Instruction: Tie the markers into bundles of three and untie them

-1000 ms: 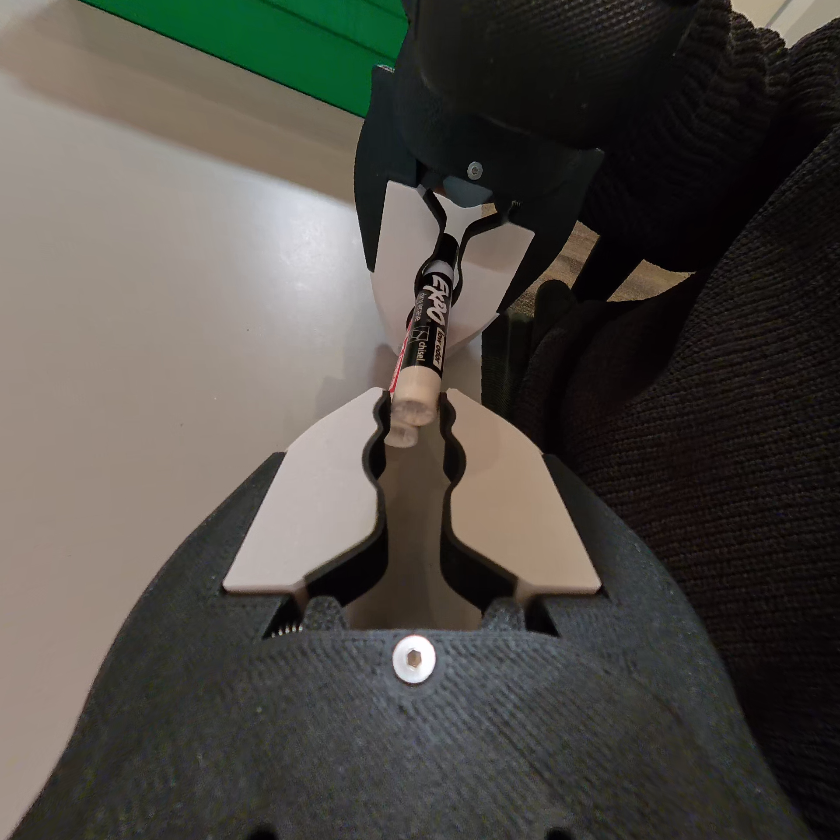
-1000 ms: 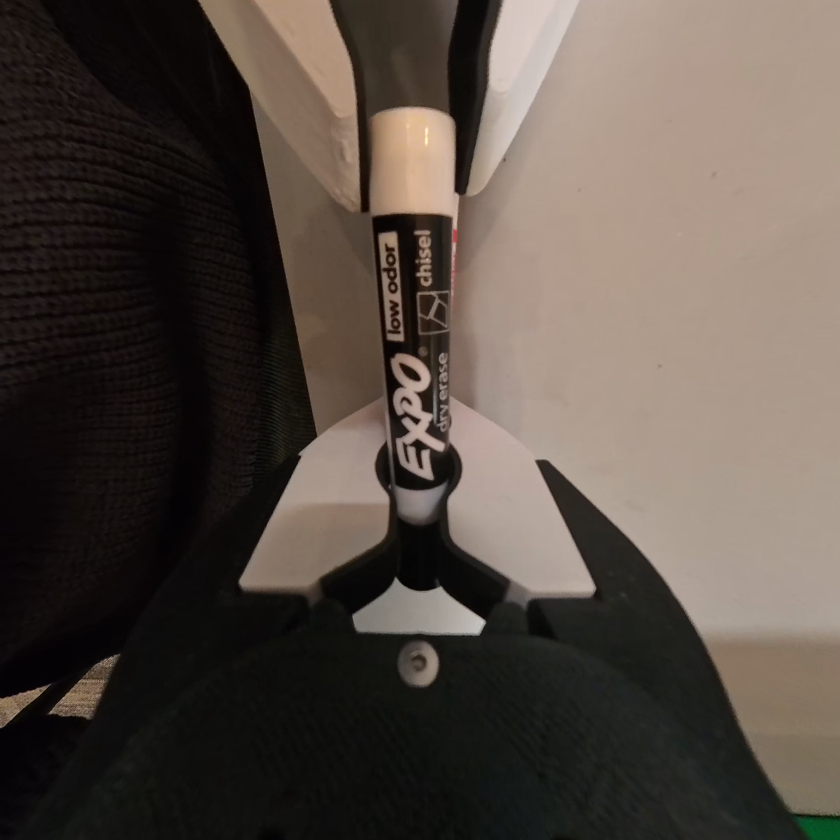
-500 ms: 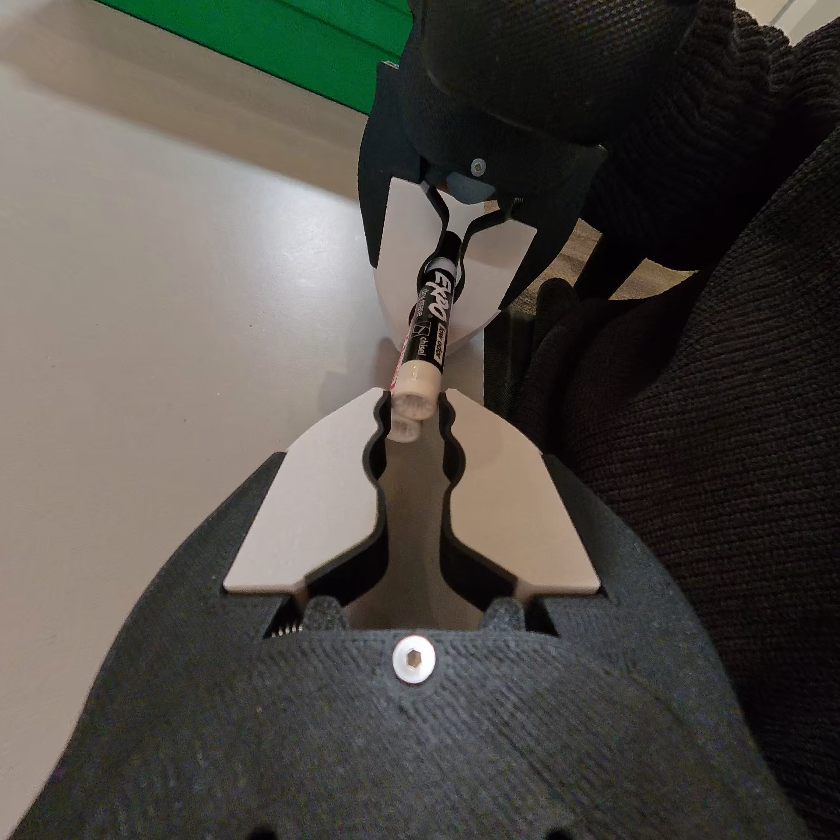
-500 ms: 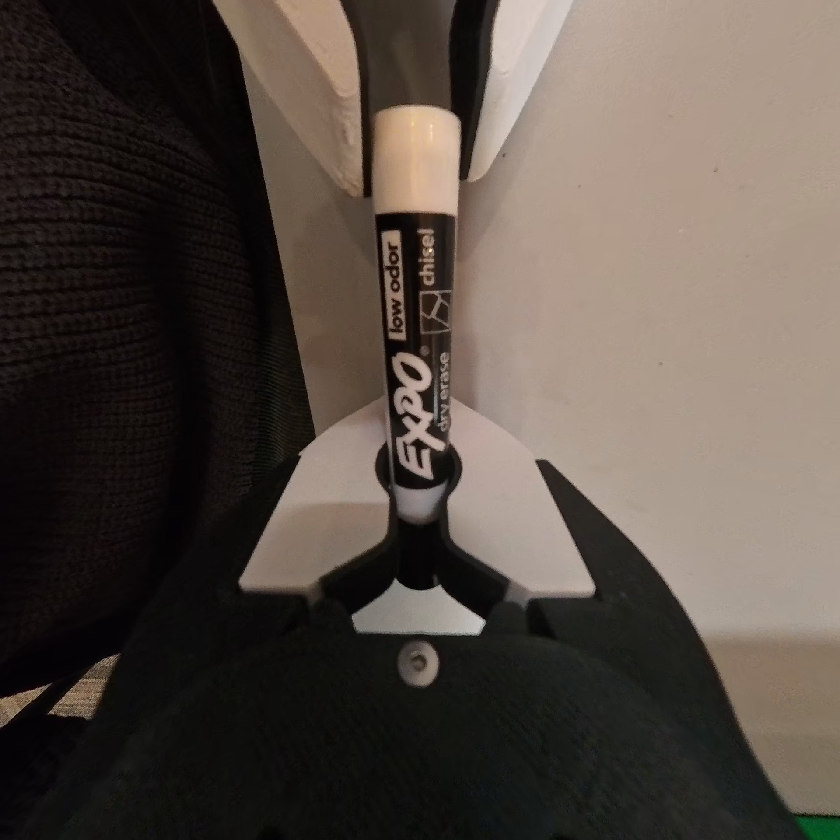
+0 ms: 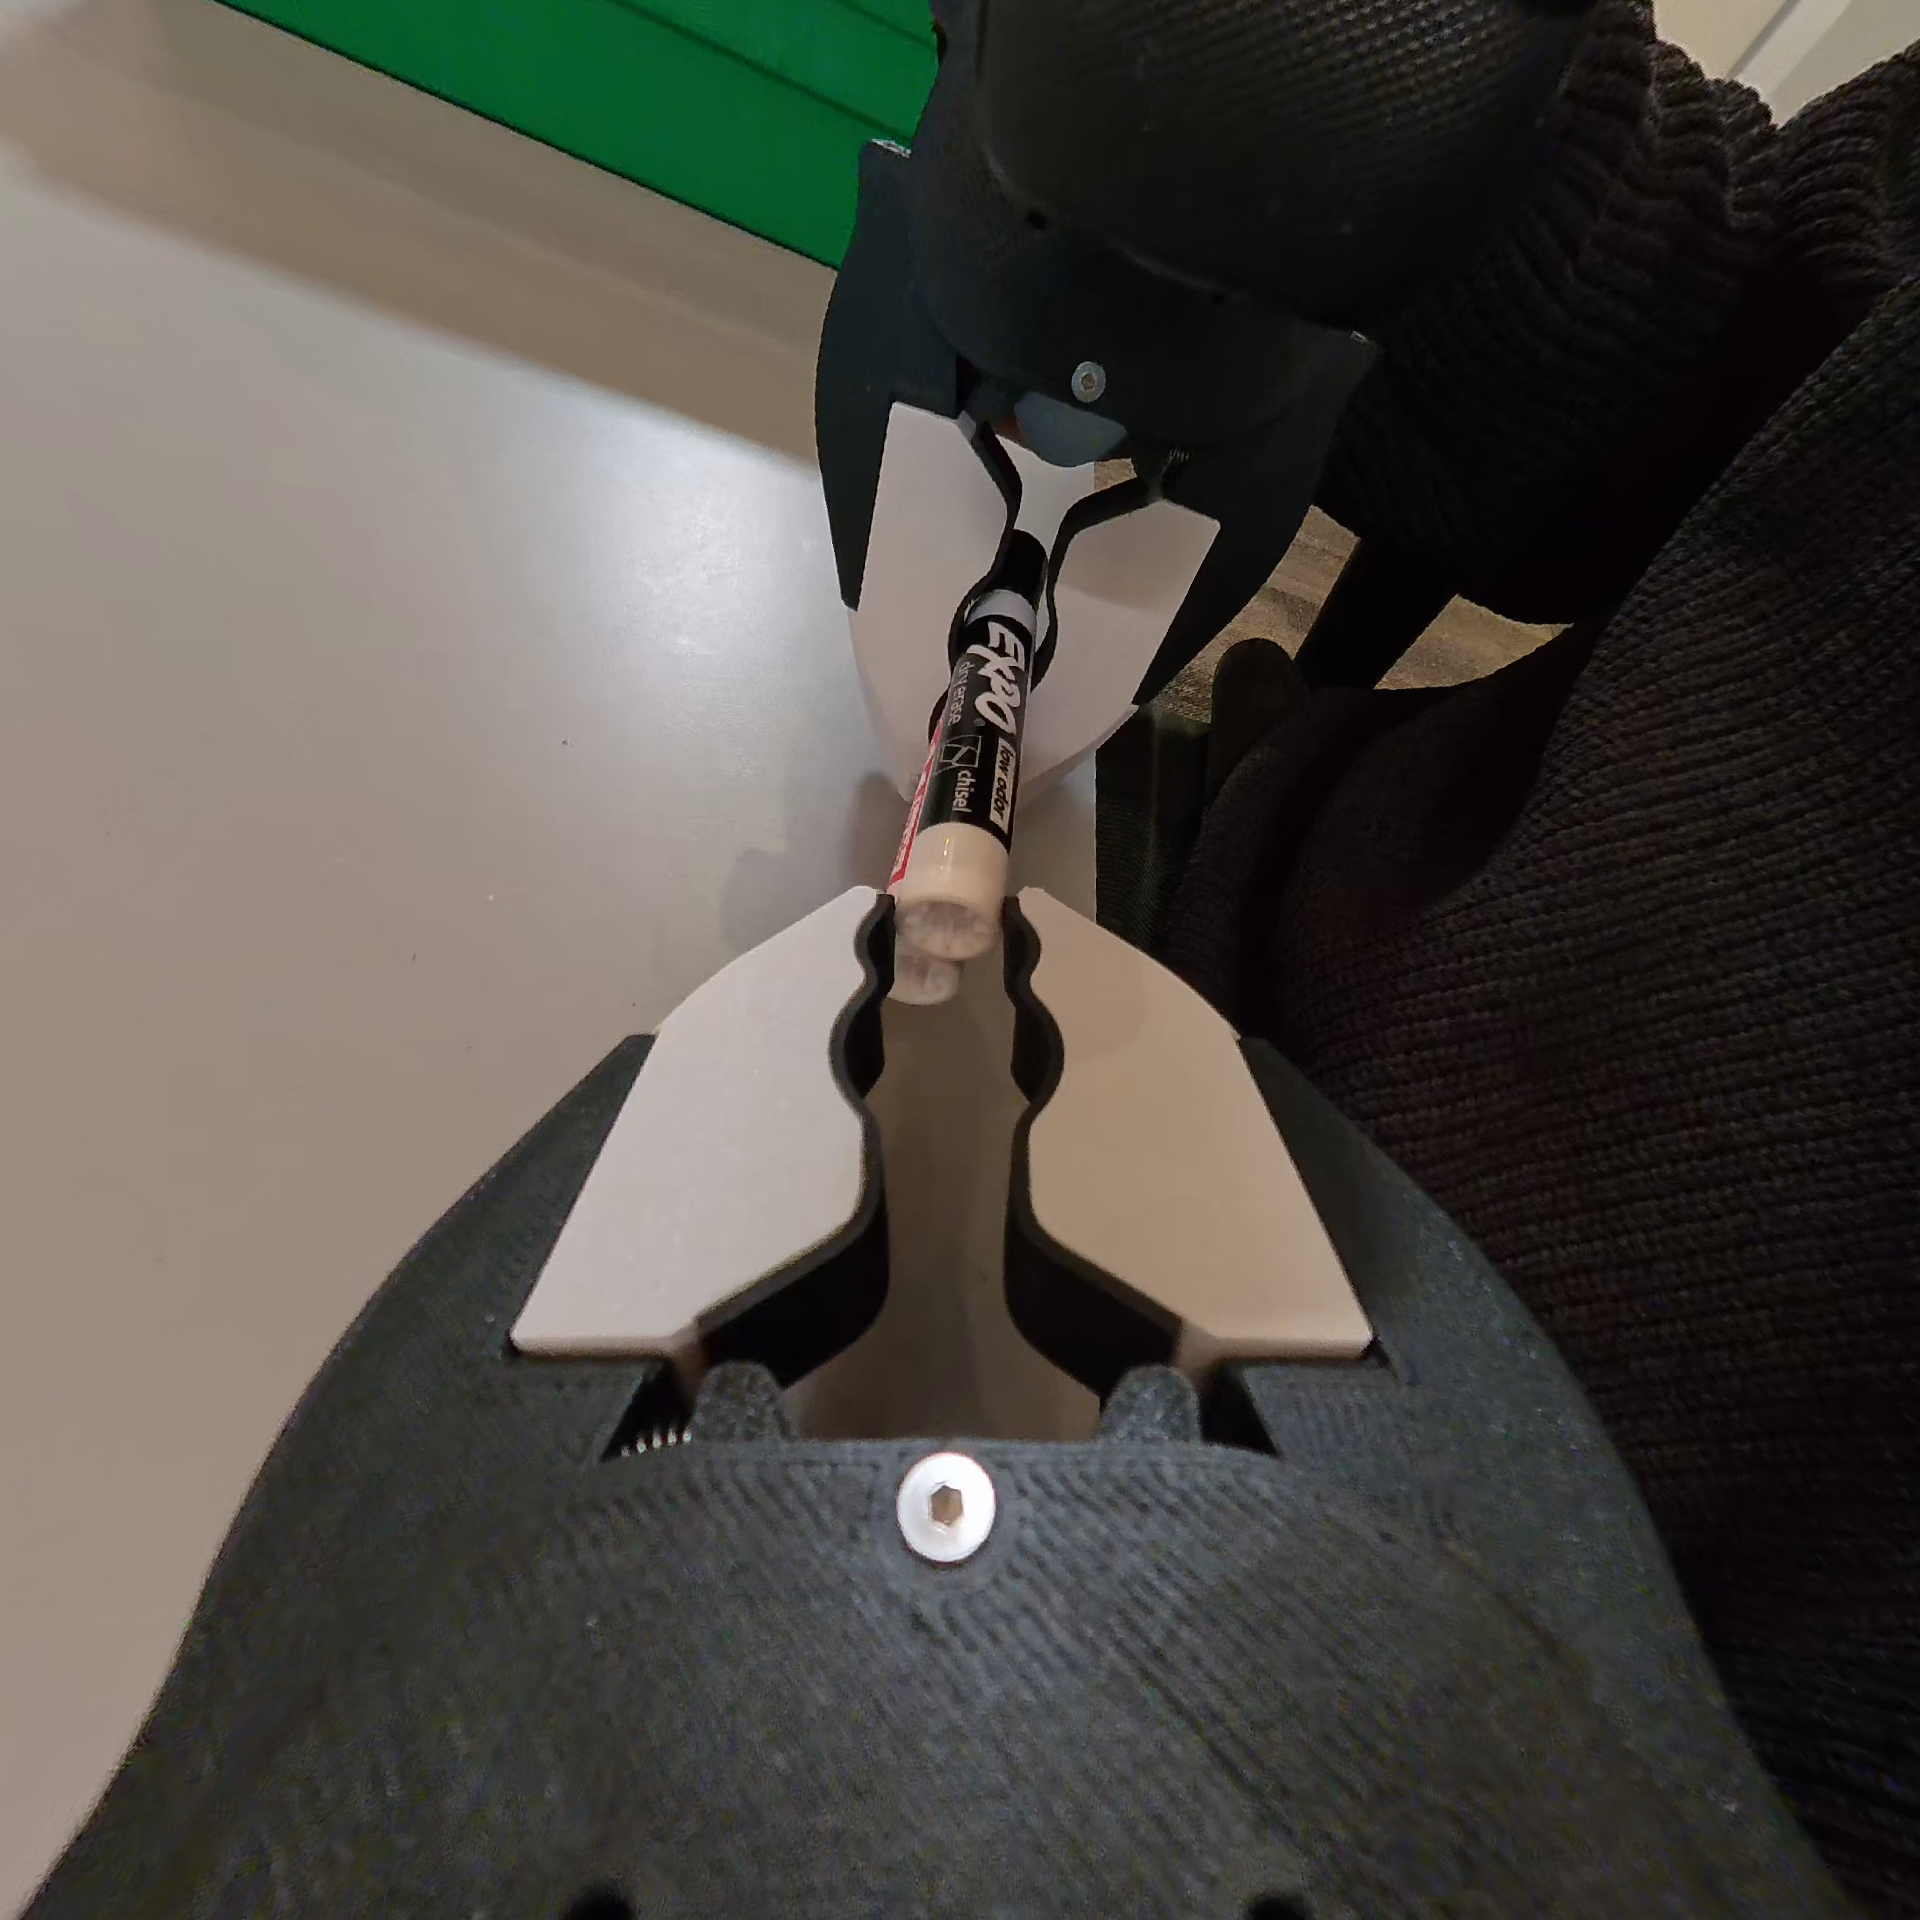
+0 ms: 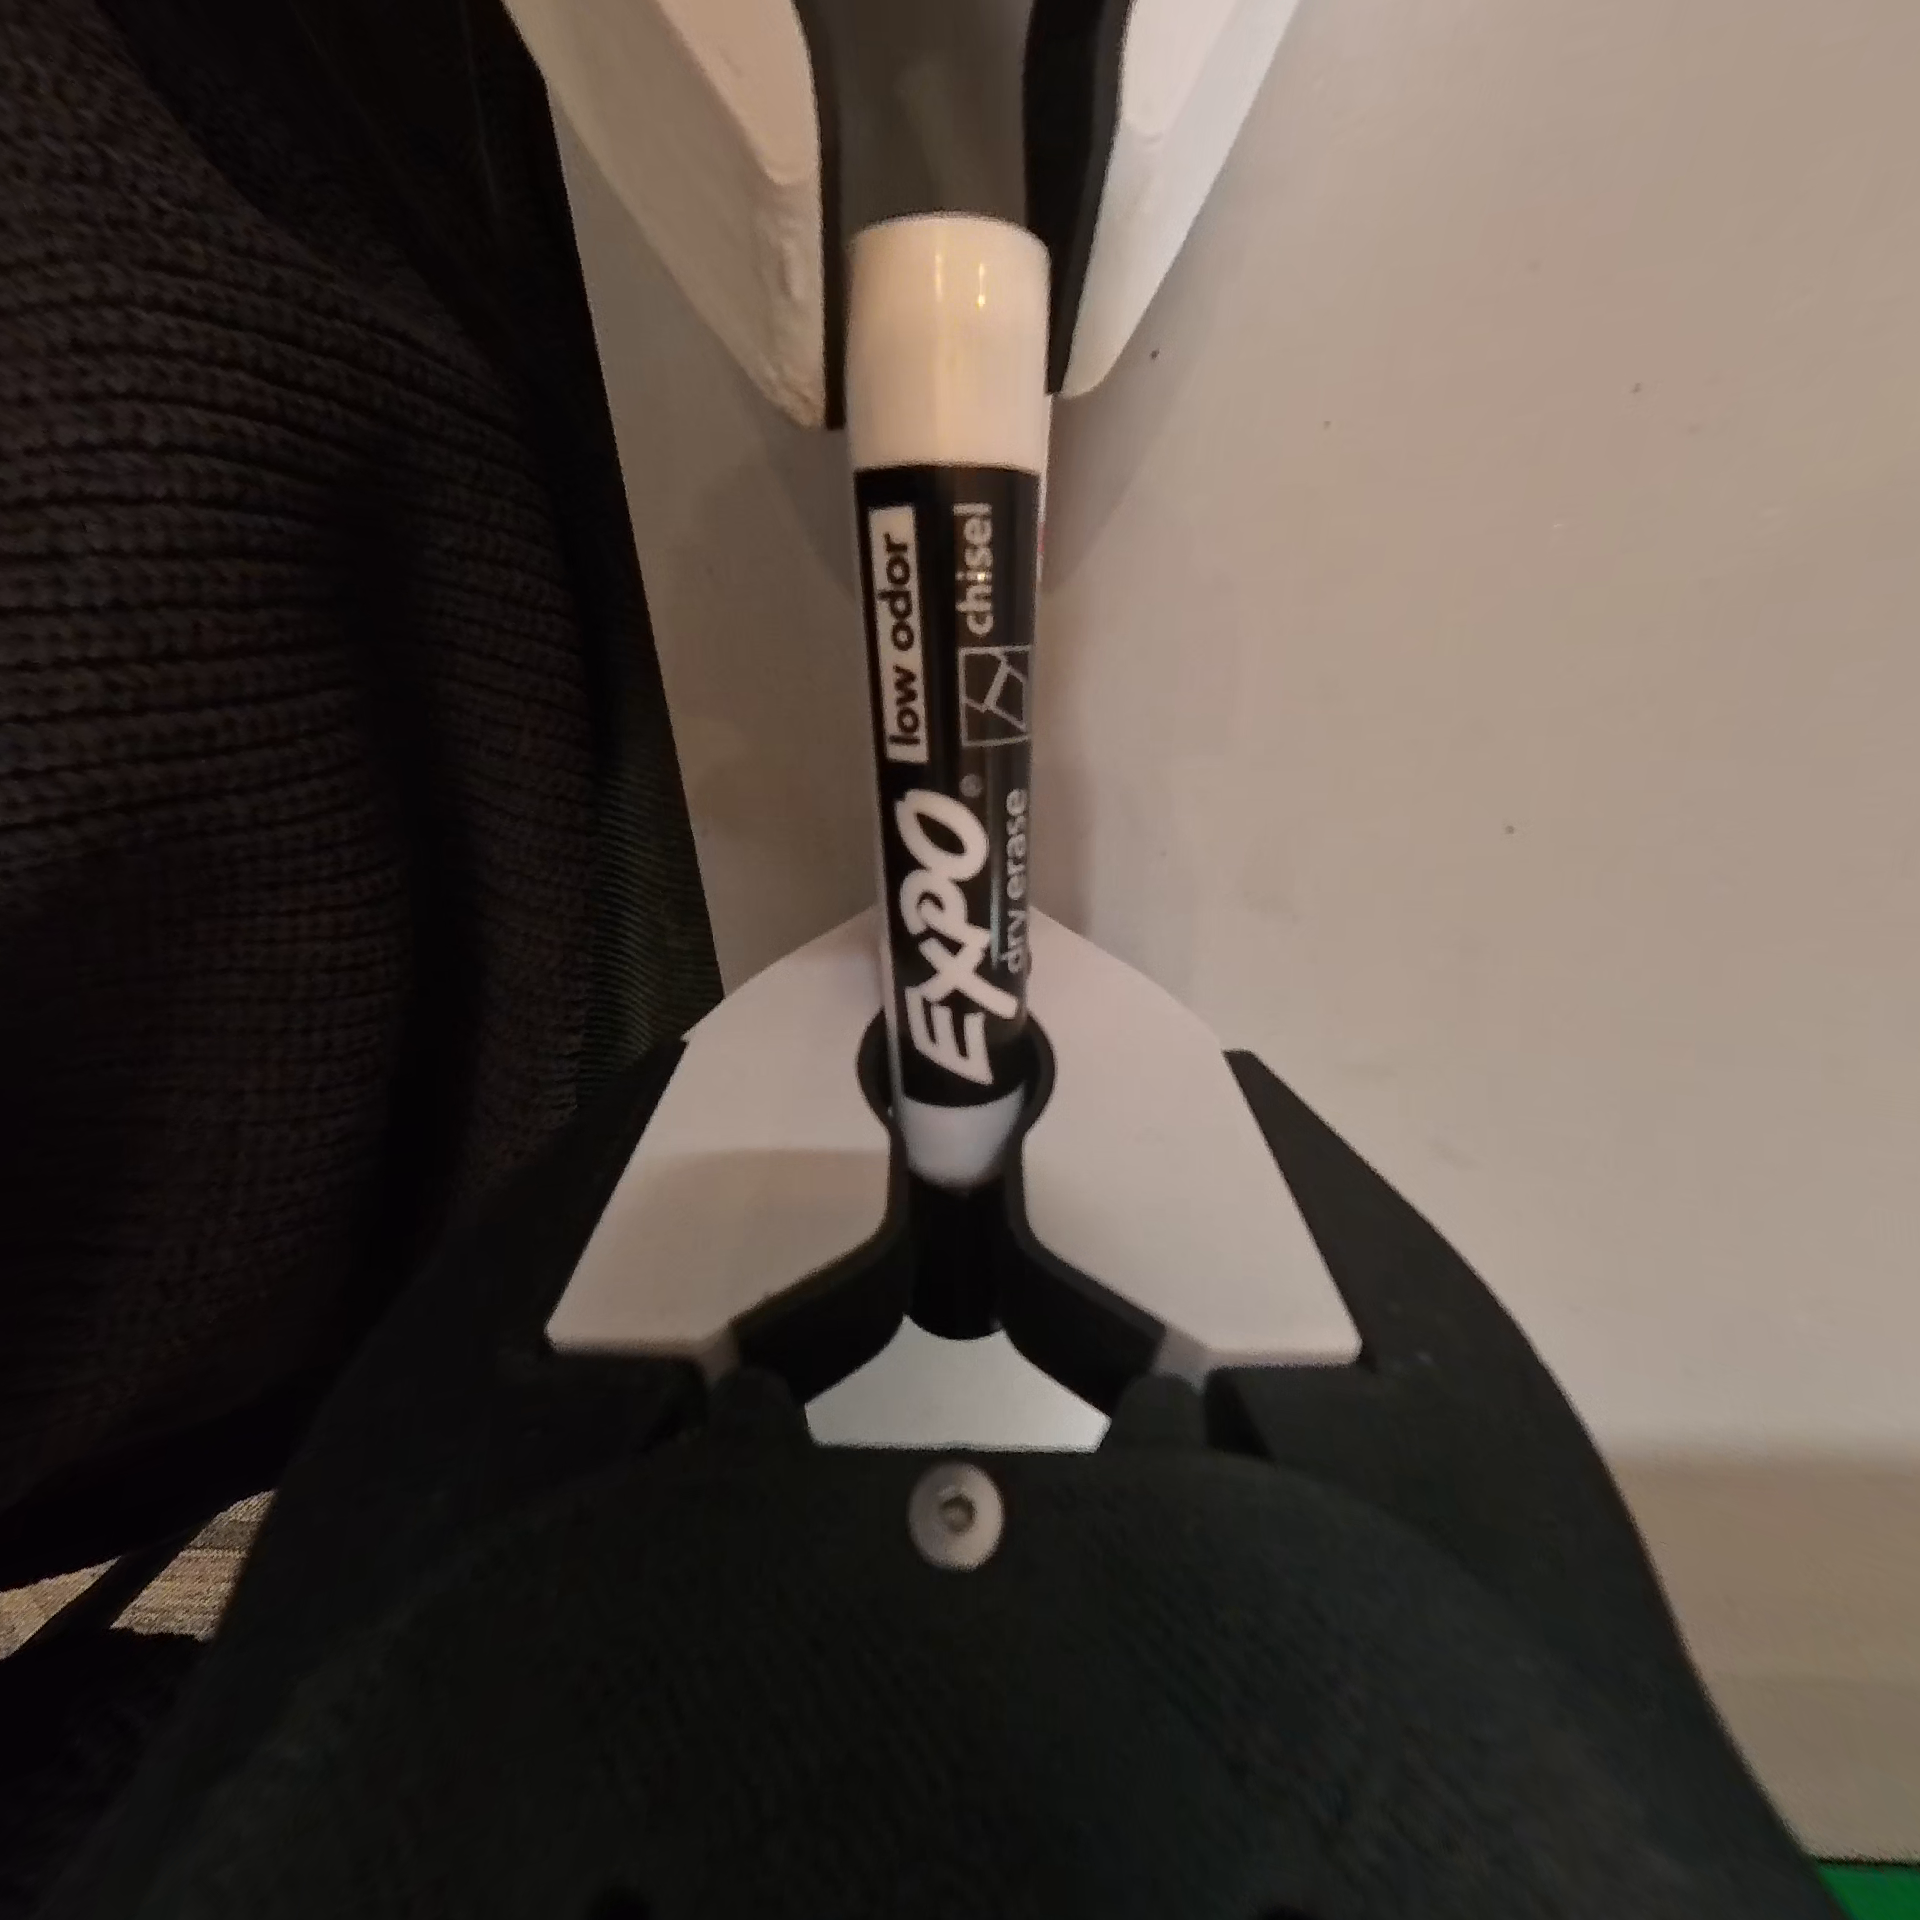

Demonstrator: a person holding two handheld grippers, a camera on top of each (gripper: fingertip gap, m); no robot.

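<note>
A black dry-erase marker [image 5: 982, 727] with a white end spans the gap between my two grippers, which face each other just above a beige table [image 5: 364, 727]. My right gripper [image 6: 956, 966] is shut on the marker [image 6: 951, 675] near its black cap end, and it also shows in the left wrist view [image 5: 982, 758]. My left gripper [image 5: 951, 914] is open, its tips on either side of the marker's white end. It shows from the front at the top of the right wrist view [image 6: 945, 395]. A second white end with a red strip [image 5: 914, 821] lies just under the marker; I cannot tell whether it is a reflection.
A person's black knitted sleeve and clothing [image 5: 1558, 935] fill the right of the left wrist view and the left of the right wrist view [image 6: 260, 623]. A green surface [image 5: 623, 94] borders the table's far edge. Carpet [image 5: 1309, 582] shows beyond the table's edge. My right fingertips sit around 8 cm from my left ones.
The marker's white end has slid a little out from between my left fingers, so more of it shows. My right gripper has kept its grip, and the left jaws stay equally apart.
</note>
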